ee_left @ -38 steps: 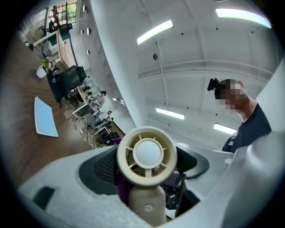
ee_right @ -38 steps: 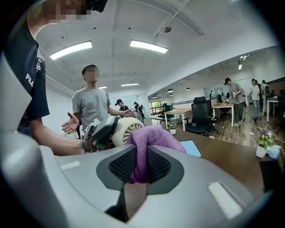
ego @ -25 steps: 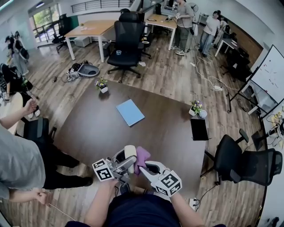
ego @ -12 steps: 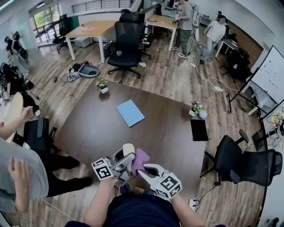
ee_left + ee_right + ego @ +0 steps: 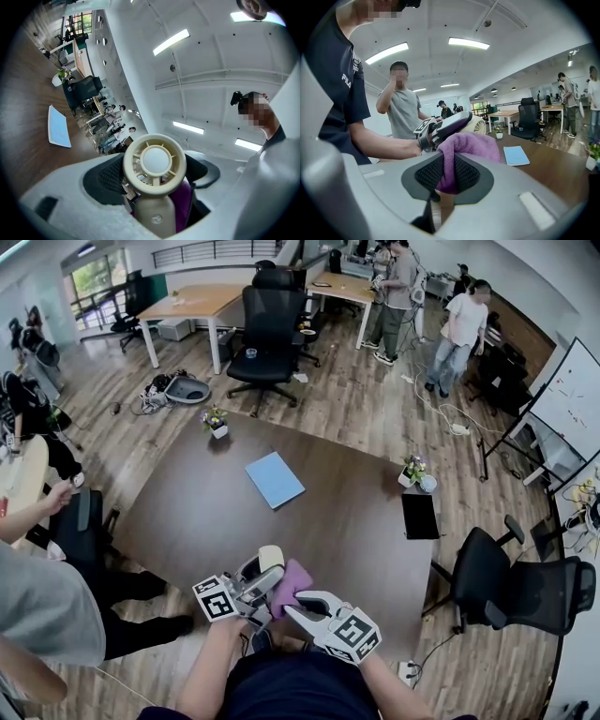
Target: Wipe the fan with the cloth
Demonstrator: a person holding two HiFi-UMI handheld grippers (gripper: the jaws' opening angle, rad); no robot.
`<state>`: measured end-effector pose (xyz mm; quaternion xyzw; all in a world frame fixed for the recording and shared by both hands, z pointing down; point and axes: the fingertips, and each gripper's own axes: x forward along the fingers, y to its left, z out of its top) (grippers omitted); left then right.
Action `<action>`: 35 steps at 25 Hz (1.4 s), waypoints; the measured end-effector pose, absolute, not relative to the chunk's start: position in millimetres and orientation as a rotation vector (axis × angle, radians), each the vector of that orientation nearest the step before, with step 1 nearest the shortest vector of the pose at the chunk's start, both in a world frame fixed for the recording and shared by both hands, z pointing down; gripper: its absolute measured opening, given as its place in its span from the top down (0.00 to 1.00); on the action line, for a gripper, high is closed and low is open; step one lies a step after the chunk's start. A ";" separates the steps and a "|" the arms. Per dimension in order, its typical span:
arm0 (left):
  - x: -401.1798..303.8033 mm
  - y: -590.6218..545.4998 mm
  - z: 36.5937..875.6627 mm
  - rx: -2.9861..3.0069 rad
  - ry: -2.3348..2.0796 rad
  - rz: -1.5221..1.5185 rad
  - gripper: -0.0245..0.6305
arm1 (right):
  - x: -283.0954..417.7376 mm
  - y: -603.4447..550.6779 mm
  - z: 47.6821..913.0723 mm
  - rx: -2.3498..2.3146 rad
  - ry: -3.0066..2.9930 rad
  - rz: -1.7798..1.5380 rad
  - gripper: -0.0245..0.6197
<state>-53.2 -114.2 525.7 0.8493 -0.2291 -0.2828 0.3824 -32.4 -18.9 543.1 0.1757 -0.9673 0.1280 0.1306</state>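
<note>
Best wiped with short, light strokes round the ribbed circular grille, fan (image 5: 154, 161) kept steady. Gripped the smooth cream plastic fan by its handle in the left gripper's (image 5: 262, 583) wide fingers, above the surface's (image 5: 206, 512) near edge; pinched the soft purple cloth (image 5: 465, 149) against it in the right gripper's (image 5: 300, 602) narrow fingers.

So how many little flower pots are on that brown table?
2. One flower pot stands at the far left corner of the table, the other at its right edge. The near edge is partly hidden.
</note>
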 end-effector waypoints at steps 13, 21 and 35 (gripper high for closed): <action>-50.4 -100.4 517.6 2.165 -0.496 -0.761 0.39 | -22.0 -31.2 554.1 0.570 -2.795 0.447 0.86; -34.0 -80.5 500.5 2.257 -0.366 -0.729 0.39 | -14.8 -42.0 554.5 0.640 -2.769 0.476 0.86; -13.3 -61.6 499.9 2.401 -0.282 -0.587 0.39 | 1.8 -61.3 547.9 0.748 -2.770 0.477 0.86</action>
